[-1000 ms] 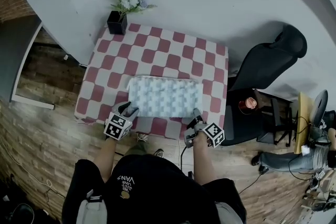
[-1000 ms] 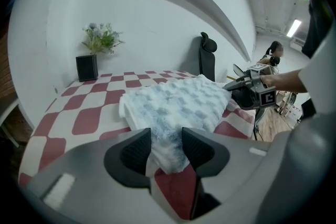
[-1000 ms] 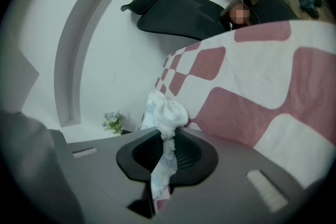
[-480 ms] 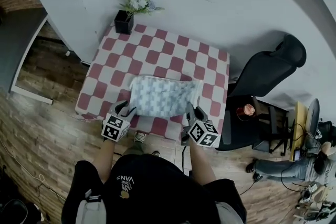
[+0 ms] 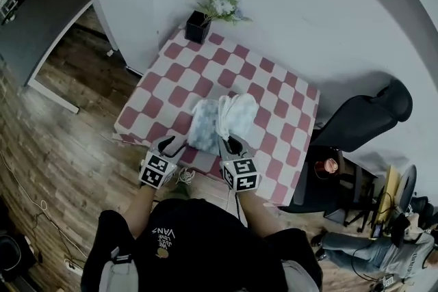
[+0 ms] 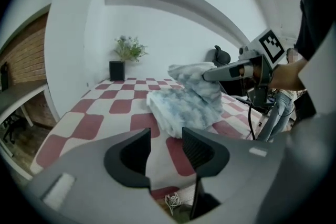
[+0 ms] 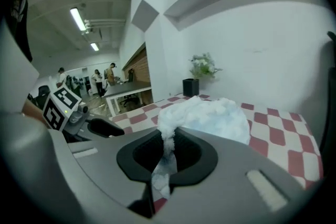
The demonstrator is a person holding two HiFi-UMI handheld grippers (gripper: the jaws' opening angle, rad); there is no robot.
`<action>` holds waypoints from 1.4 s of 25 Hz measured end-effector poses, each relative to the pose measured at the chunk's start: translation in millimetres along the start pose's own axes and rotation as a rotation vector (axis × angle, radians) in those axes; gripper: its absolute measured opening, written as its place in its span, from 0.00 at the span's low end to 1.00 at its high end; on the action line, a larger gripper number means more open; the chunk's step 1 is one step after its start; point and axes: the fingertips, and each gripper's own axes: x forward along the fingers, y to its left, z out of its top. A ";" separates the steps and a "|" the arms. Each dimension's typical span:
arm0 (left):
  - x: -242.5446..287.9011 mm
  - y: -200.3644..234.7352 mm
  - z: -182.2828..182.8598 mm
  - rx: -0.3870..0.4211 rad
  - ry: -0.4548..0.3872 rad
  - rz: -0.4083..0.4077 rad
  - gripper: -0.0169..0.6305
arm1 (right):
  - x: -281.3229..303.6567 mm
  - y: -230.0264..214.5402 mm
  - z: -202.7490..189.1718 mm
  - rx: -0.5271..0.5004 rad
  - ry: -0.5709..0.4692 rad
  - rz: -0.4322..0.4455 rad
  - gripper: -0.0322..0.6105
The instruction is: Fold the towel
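We are in the middle of the first fold, the one that brings one end of the towel [image 5: 222, 121] over the other. The towel lies on the checked surface [image 5: 171, 89], well apart from the black flower pot [image 5: 197, 27] in the far corner and near the edge farthest from that pot.

The right tool [image 5: 233, 144] has its jaws pinched tight on a thin strip of the towel's edge. The cloth runs up out of the jaws and bunches into a raised white heap just beyond them. This lifted flap shows its pale underside and hangs partly over the blue patterned layer that lies flat, so the flap is up but not yet laid down.

The left tool [image 5: 174, 143] is on the pot's side of the towel. Its jaws stand about half apart with nothing between them. The towel's near corner lies just past the tips, close but not touching.

As we judge it, the next move calls for the right tool to carry the pinched edge across toward the pot's side. It should then lower the edge until it meets the towel's opposite end, square the two edges, and only then let go. The left tool looks well placed to pin the flat layer so that it does not drag. The loose bunching in the raised cloth will need to be smoothed out as the flap comes down.
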 end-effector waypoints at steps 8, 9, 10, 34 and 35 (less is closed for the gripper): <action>-21.4 17.3 -20.7 -0.066 -0.010 0.052 0.27 | 42.7 63.5 -33.2 -0.365 0.174 0.100 0.11; -22.0 19.1 -23.5 -0.072 -0.015 0.057 0.27 | 45.6 66.5 -39.0 -0.405 0.193 0.105 0.11; -23.0 20.4 -25.5 -0.077 -0.021 0.061 0.27 | 47.7 69.3 -44.3 -0.437 0.209 0.112 0.11; -42.0 -5.3 15.6 -0.011 -0.110 0.031 0.27 | -3.8 66.6 -30.6 -0.110 0.039 0.147 0.35; -42.9 -9.9 19.8 -0.004 -0.120 0.028 0.27 | -13.3 61.9 -28.3 -0.092 0.016 0.130 0.35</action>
